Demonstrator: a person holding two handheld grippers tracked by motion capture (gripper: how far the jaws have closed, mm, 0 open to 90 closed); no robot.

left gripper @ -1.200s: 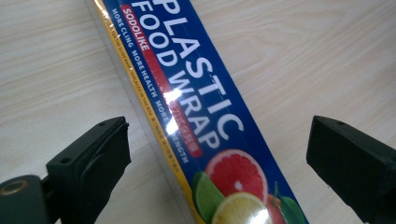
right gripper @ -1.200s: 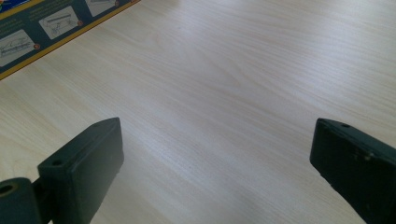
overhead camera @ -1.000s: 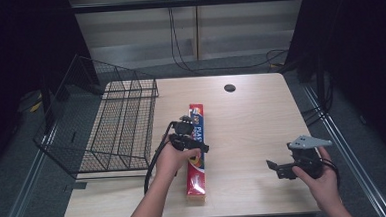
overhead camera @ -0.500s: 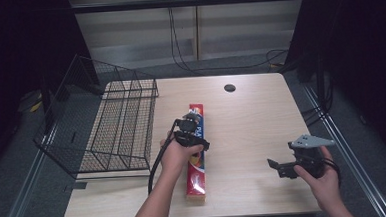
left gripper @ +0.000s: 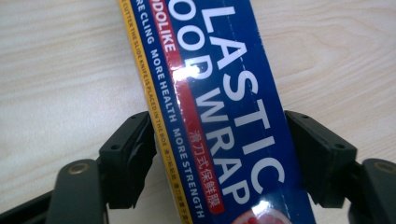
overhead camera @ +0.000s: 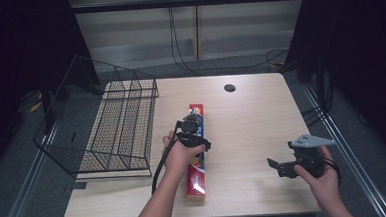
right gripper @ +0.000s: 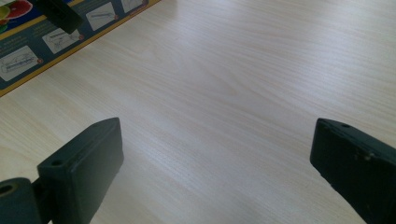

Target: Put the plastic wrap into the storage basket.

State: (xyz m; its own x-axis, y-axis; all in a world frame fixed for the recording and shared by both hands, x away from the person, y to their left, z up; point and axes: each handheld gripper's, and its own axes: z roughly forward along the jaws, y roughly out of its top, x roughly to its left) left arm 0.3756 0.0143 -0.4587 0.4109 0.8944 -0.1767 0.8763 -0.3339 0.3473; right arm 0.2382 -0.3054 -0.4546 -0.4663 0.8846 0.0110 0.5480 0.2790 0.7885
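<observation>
A long blue and red box of plastic food wrap (overhead camera: 195, 176) lies lengthwise on the wooden table (overhead camera: 261, 120), left of centre. My left gripper (overhead camera: 194, 138) points down over the box's middle. In the left gripper view its jaws (left gripper: 217, 154) have just been closing and now touch both long sides of the box (left gripper: 224, 93). My right gripper (overhead camera: 275, 167) hovers low near the table's front right, open, aimed left toward the box. Between its jaws (right gripper: 217, 154) lies bare wood, with the box's side (right gripper: 28, 56) at the top left of that view.
A black wire basket (overhead camera: 117, 127) stands on the left part of the table and hangs over its left edge. A round cable hole (overhead camera: 229, 88) sits near the far edge. Bare tabletop spreads between the box and my right gripper.
The left hand has shifted slightly away from me along the box, lowering its gripper onto it. The right hand has stayed where it was.
</observation>
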